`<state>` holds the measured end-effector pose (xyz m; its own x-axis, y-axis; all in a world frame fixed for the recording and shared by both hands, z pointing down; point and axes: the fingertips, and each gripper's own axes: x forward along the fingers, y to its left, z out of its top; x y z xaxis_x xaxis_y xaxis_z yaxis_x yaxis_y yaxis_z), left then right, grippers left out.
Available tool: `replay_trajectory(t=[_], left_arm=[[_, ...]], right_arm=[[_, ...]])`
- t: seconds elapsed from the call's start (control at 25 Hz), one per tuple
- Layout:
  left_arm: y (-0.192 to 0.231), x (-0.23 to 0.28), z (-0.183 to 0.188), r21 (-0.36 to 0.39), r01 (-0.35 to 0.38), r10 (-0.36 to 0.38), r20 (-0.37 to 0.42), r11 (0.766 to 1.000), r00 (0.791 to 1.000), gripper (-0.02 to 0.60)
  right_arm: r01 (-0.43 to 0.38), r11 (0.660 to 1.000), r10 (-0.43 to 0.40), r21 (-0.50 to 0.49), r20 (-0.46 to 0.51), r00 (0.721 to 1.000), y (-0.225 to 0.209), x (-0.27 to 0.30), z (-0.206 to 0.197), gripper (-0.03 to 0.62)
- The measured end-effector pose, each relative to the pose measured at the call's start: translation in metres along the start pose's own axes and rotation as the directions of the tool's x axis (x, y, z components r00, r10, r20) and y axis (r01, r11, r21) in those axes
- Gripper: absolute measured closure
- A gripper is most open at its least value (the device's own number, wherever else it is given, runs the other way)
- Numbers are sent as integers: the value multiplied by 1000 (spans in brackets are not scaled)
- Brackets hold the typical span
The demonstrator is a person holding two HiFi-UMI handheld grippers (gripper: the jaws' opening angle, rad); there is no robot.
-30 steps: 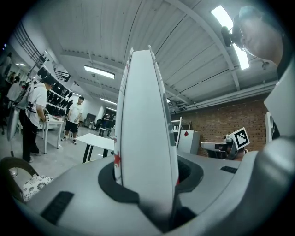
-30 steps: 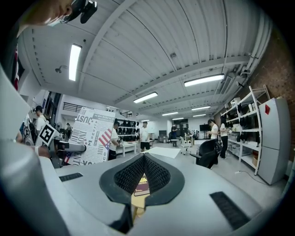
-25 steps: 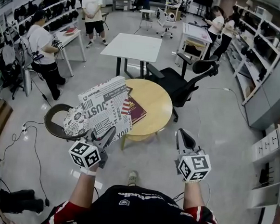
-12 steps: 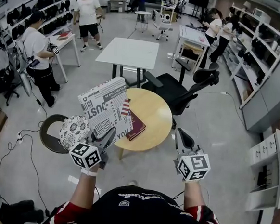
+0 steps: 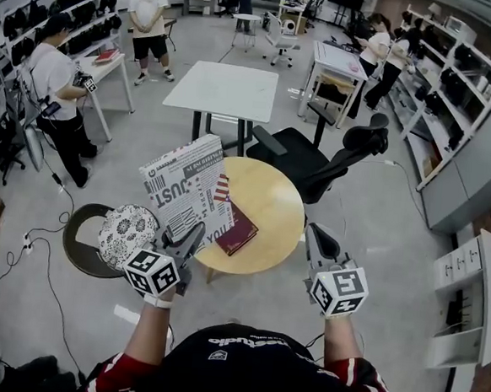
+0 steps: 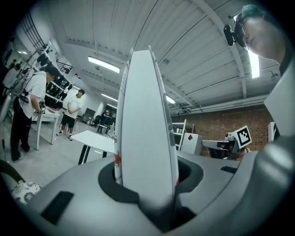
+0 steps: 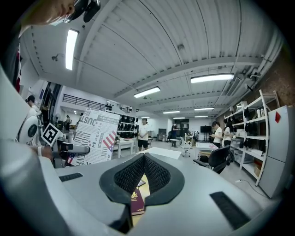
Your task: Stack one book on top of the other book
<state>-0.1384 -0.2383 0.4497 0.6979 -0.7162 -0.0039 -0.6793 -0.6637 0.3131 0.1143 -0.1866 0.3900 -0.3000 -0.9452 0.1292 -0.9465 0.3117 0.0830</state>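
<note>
My left gripper [image 5: 188, 234] is shut on the lower edge of a white book with newspaper-style print [image 5: 185, 190]. It holds the book upright, over the left edge of the round yellow table [image 5: 276, 185]. In the left gripper view the book's edge [image 6: 147, 124] stands straight up between the jaws. A maroon book [image 5: 240, 228] lies flat on the table's near left part. My right gripper [image 5: 318, 237] hovers at the table's near right edge, shut and empty. In the right gripper view the maroon book [image 7: 137, 201] shows through the slit behind the pads, and the printed book [image 7: 94, 136] stands at the left.
A black office chair [image 5: 320, 159] stands behind the round table, and a white square table [image 5: 224, 86] stands farther back. A round stool with a patterned cushion [image 5: 126, 227] is at the left. People stand at benches on the left and right, and shelves line both walls.
I have moved a little closer to the round table and both grippers have come along. The printed book stays upright in the left gripper. The right gripper stays shut.
</note>
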Motion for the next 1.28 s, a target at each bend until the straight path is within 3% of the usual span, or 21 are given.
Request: replay_trajectory(t=[0.52, 0.84, 1.12, 1.28], left_arm=[[23, 35, 1, -12, 17, -17, -30, 1000, 999, 413], [30, 45, -9, -30, -18, 18, -21, 999, 1000, 413], [24, 86, -3, -50, -65, 64, -19, 997, 998, 413], [36, 90, -11, -62, -89, 88, -22, 994, 996, 413]], right_arm=[[17, 1000, -17, 15, -16, 1000, -15, 30, 3, 566], [-47, 999, 47, 6, -26, 999, -17, 55, -5, 566], [-120, 993, 120, -8, -2, 993, -57, 92, 16, 566], [-151, 988, 151, -15, 15, 988, -55, 110, 16, 566]])
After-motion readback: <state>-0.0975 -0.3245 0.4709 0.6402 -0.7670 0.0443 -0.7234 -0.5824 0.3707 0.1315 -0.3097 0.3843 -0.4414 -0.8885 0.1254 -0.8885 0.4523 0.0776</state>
